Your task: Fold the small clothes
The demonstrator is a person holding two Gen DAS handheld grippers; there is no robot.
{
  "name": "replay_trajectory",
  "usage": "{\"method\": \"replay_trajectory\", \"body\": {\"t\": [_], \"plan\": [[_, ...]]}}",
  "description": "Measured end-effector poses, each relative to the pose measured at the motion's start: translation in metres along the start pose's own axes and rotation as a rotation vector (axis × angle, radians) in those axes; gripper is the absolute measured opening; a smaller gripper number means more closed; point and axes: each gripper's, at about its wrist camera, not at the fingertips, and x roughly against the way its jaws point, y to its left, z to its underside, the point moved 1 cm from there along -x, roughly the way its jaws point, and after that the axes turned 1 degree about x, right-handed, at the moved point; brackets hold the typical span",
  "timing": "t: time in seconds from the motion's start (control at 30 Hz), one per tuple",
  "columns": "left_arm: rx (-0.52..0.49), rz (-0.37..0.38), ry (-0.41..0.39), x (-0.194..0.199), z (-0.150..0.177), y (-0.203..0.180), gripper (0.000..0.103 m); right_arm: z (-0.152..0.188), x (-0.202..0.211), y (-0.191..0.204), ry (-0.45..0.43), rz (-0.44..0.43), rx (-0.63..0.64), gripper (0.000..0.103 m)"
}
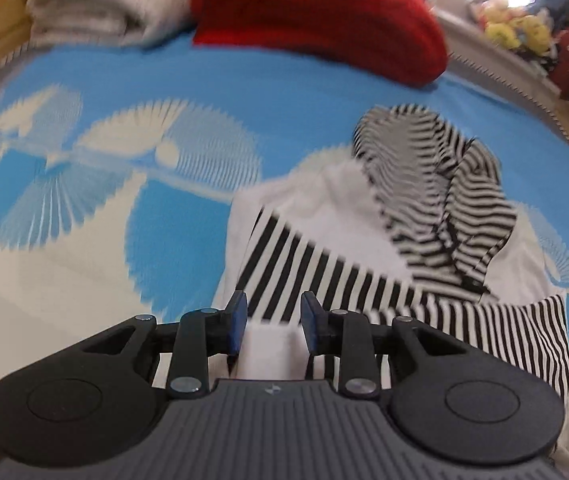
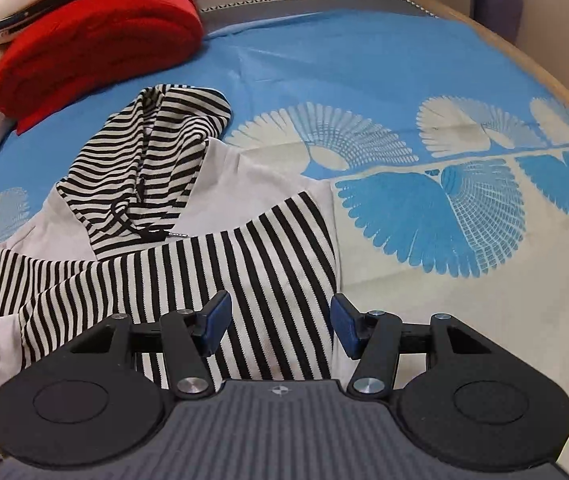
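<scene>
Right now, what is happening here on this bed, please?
A person is folding a small white hooded top with black stripes on a blue and white patterned bedsheet, using two handheld grippers. Both striped sleeves lie folded across its body. The left gripper and right gripper are over its near edge, fingers apart, holding nothing. A folded red knitted garment waits behind.

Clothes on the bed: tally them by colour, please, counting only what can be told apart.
Black-and-white striped hooded garment: 1
Red folded item: 1
Pale cream folded pile: 1 pile; separate pieces cannot be told apart
Total: 3, all on the blue-and-white bedspread
</scene>
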Motion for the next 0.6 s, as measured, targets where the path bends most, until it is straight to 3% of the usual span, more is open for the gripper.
{"method": "replay_trajectory", "body": {"t": [0.23,0.3,0.37,0.53,0.6], "plan": [[-0.123,0.015,-0.161,0.018,-0.003,-0.012,0.030,0.001,0.013,-0.014,-0.017,-0.005,0.015,0.057],[-0.151,-0.001,-0.186,0.018,-0.002,-0.012,0.012,0.000,0.016,-0.018,-0.017,-0.017,0.008,0.057],[-0.147,-0.012,-0.194,0.016,-0.003,-0.009,0.000,-0.002,0.018,-0.021,-0.022,-0.016,0.010,0.057],[-0.115,-0.030,-0.231,0.021,-0.014,-0.003,0.000,-0.010,0.021,-0.027,-0.031,-0.007,0.024,0.057],[-0.059,-0.018,-0.204,0.017,-0.022,0.002,0.000,-0.015,0.023,-0.029,-0.034,-0.001,0.034,0.057]]}}
